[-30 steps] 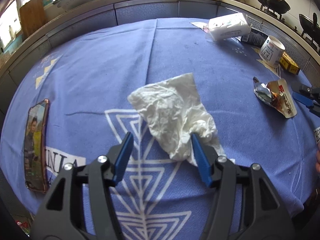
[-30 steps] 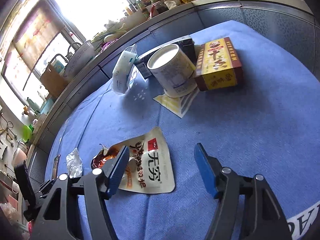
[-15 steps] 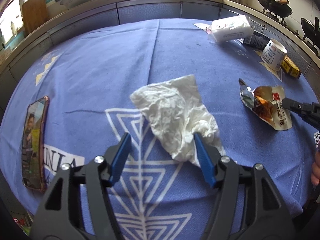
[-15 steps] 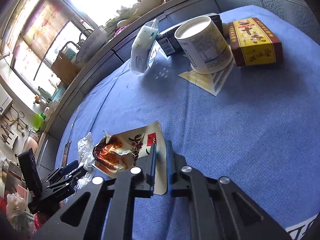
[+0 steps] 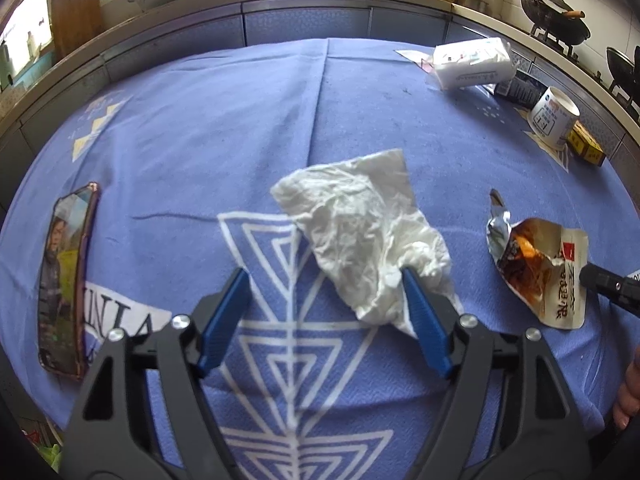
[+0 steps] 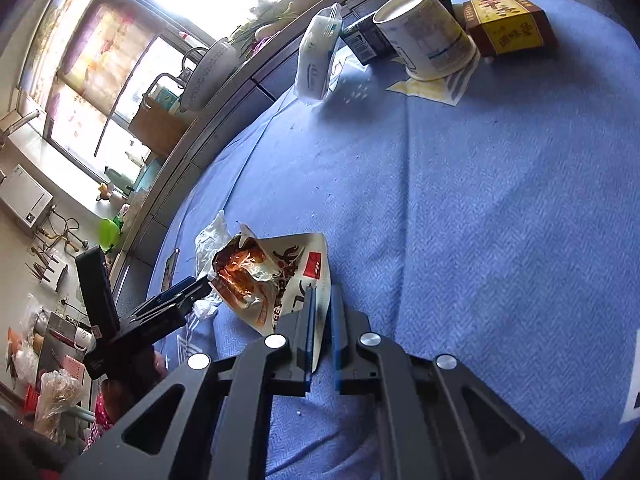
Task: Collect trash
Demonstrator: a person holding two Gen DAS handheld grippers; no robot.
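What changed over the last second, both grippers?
The right gripper moved in and shut on the snack wrapper edge, which has lifted slightly. The left gripper stayed open around the crumpled tissue; the phone and paper cup are unmoved.

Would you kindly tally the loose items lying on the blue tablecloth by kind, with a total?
Trash: 2 (crumpled white paper tissue; torn foil snack wrapper)
Cups: 1 (white paper cup)
Boxes: 2 (yellow-and-brown carton; dark box)
Tissue packs: 1 (white plastic tissue pack)
Phones: 1 (phone with photo case)
Total: 7
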